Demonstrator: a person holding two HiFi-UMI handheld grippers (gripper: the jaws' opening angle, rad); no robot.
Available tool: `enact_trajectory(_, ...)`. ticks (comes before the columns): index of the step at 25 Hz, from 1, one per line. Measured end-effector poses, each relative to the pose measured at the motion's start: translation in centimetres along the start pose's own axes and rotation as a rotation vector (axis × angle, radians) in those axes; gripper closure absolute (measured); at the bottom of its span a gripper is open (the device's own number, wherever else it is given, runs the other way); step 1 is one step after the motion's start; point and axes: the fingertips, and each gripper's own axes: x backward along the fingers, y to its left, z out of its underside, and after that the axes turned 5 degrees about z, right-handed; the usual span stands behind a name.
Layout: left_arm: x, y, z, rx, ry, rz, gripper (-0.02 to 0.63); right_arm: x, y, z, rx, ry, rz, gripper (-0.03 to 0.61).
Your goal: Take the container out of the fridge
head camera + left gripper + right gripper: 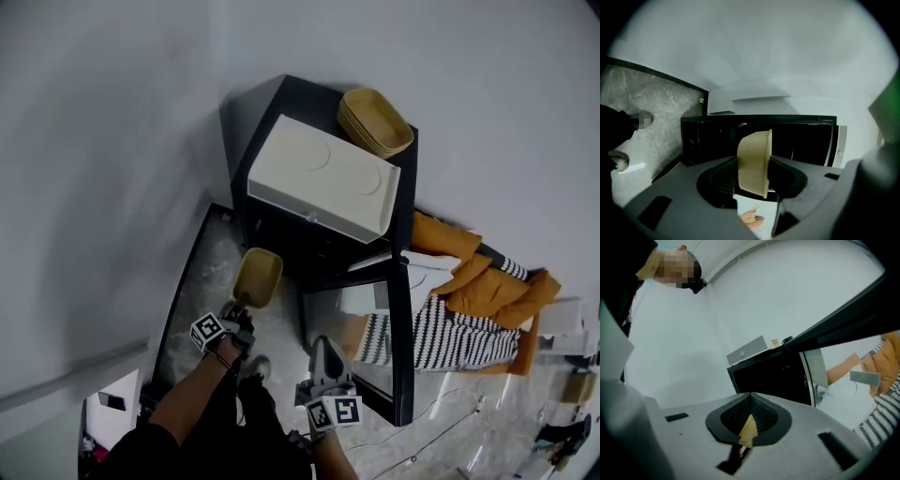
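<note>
A tan, tub-shaped container (258,277) is out in front of the black fridge (323,239), and my left gripper (244,307) is shut on its near rim. In the left gripper view the container (754,161) stands on edge between the two pads, with the dark open fridge (717,136) behind it. My right gripper (323,347) hangs lower and to the right, near the open glass door (361,328). In the right gripper view its jaws (749,414) meet, and a small tan sliver (748,431) shows just below them; what it is I cannot tell.
A white box (323,176) and stacked tan trays (375,120) sit on top of the fridge. An orange and striped heap of cloth (469,309) lies to the right of the door. White walls stand close behind and to the left; the floor (211,272) is marbled.
</note>
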Motion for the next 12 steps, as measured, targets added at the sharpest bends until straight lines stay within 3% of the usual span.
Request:
enact_trajectory(6,5.1,-4.6,1.7,-0.012,-0.002,0.014,0.437,3.0,0.8,-1.5,0.009,-0.019,0.002,0.578)
enact_trajectory(12,10.3,-10.7,4.6,-0.018,0.004,0.078,0.437,5.9,2.3,-2.5,0.027,-0.023,-0.04,0.578)
